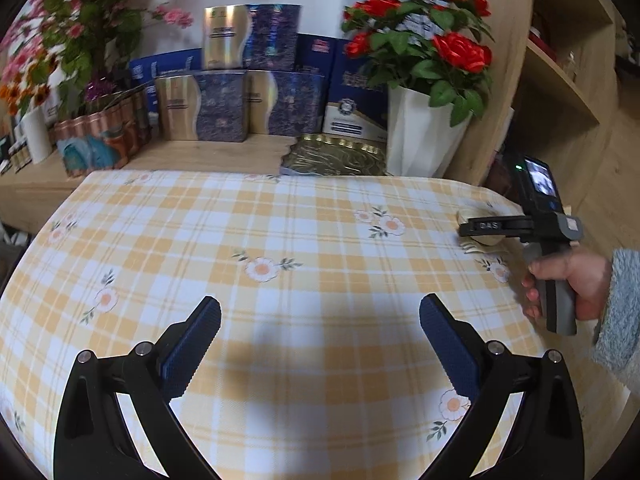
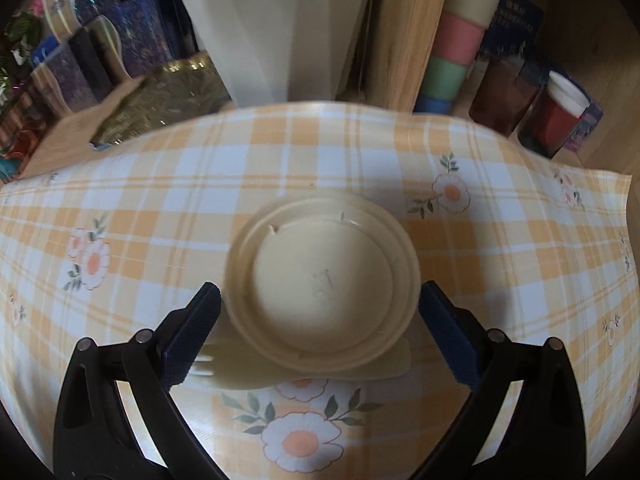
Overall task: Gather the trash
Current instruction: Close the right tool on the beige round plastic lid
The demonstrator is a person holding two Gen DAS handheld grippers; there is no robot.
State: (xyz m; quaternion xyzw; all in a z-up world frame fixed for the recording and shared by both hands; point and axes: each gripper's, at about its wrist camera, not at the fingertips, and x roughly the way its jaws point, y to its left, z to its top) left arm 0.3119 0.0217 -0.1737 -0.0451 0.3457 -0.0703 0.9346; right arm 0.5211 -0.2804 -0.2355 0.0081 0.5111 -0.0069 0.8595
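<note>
A cream disposable bowl (image 2: 320,280) lies upside down on the yellow checked tablecloth (image 2: 160,200), with a cream plastic fork (image 2: 224,372) under its near edge. My right gripper (image 2: 320,300) is open, its two blue pads on either side of the bowl. In the left wrist view the right gripper (image 1: 480,227) shows at the table's right edge over the bowl (image 1: 476,242). My left gripper (image 1: 320,312) is open and empty above the bare cloth (image 1: 240,220).
Behind the table a wooden ledge (image 1: 192,156) holds gift boxes (image 1: 224,108), a gold tray (image 1: 336,156), a white vase of red roses (image 1: 424,136) and pink flowers (image 1: 80,20). A wooden shelf unit (image 2: 404,32) with stacked cups (image 2: 452,60) and jars (image 2: 556,116) stands at right.
</note>
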